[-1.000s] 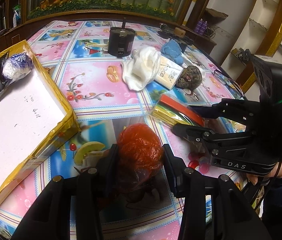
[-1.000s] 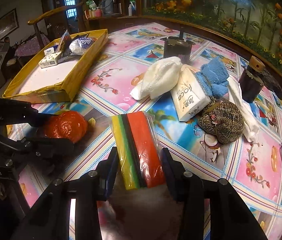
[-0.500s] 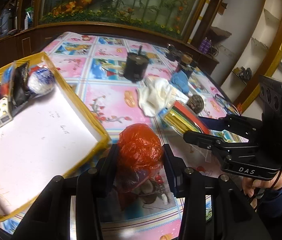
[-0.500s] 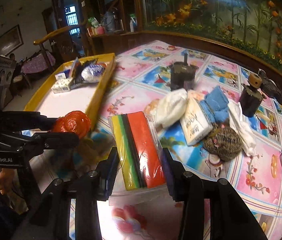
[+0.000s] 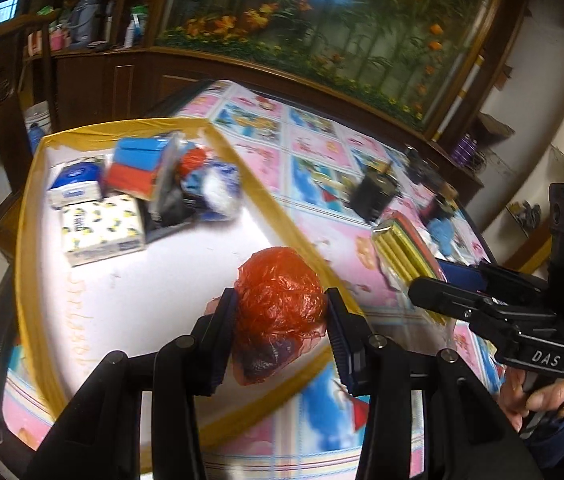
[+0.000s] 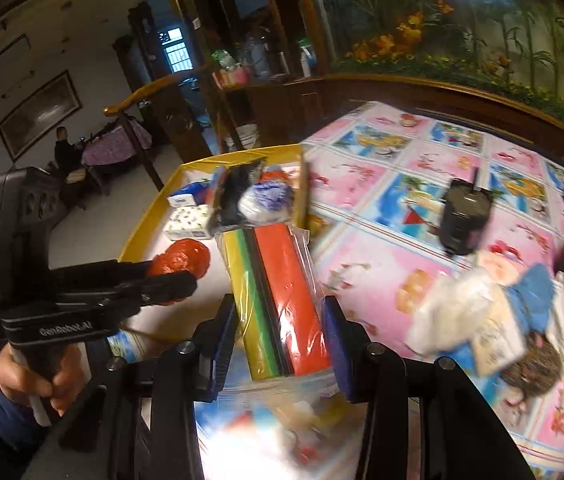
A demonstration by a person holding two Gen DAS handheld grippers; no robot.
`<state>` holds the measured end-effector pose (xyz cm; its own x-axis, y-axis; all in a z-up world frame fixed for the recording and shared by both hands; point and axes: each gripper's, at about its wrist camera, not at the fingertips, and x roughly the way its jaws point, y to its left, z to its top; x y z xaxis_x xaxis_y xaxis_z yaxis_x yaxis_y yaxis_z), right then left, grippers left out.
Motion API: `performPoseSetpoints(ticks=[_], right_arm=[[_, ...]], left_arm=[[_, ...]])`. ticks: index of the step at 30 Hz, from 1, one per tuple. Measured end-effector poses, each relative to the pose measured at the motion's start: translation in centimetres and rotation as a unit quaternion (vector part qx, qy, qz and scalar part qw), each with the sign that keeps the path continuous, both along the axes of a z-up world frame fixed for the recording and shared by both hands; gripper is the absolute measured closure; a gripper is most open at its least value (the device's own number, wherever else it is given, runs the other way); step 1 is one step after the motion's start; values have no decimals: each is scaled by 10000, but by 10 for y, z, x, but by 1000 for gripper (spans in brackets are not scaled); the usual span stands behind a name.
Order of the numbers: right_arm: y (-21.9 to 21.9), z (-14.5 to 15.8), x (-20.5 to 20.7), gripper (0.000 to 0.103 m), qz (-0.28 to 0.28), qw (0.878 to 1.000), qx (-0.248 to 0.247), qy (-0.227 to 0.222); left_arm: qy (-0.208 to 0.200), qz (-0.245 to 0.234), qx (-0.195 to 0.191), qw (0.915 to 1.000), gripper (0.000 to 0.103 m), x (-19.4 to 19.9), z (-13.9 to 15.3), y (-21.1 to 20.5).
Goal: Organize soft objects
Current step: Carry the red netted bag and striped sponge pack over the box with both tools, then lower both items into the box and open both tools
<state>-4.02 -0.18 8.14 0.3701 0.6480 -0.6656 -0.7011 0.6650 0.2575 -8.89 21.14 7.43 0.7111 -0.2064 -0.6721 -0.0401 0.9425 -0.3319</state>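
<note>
My left gripper (image 5: pixel 280 312) is shut on a crumpled red plastic bag (image 5: pixel 278 304) and holds it in the air over the near right edge of the yellow-rimmed tray (image 5: pixel 30 216). In the right wrist view the same red plastic bag (image 6: pixel 184 258) shows at the left, between the left gripper's (image 6: pixel 178 276) fingers. My right gripper (image 6: pixel 280 320) is shut on a clear pack of striped sponges (image 6: pixel 278 292), yellow, green, black and red, lifted beside the tray's (image 6: pixel 150 216) right rim. The striped sponge pack (image 5: pixel 405 256) also shows in the left wrist view.
At the tray's far end lie tissue packs (image 5: pixel 100 228), a blue and red pack (image 5: pixel 138 164) and a blue-white bag (image 5: pixel 220 188). On the patterned tablecloth (image 6: pixel 381 200) lie a white cloth (image 6: pixel 457 304), blue cloth (image 6: pixel 533 288), woven pouch (image 6: pixel 533 372) and black cup (image 6: pixel 463 216). A person's hand (image 6: pixel 34 376) grips the left handle.
Both grippers rose and swung left with their loads. The red bag went from above the tablecloth to above the tray's edge; the sponge pack came up off the table toward the tray.
</note>
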Motion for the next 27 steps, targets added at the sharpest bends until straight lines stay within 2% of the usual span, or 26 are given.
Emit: performPoseSetpoints(ticks=[7,15,22,27], right_arm=[[62,-24,29,57,-84,9989,-17,470],[88,-55,53,57,-252,9955,-69,915],[96,-57,55,56,-207,9972,-162,697],[95,-57,54,56,-142,9980,-124,602]], left_arm=[[228,463,-88,9986,61,12,-18,29],[385,694,-8,9968,61,22,-28,39],[480,837,-65,9953,61,27,-37,47],[502,916,-219,9943,55,26,-39,54]])
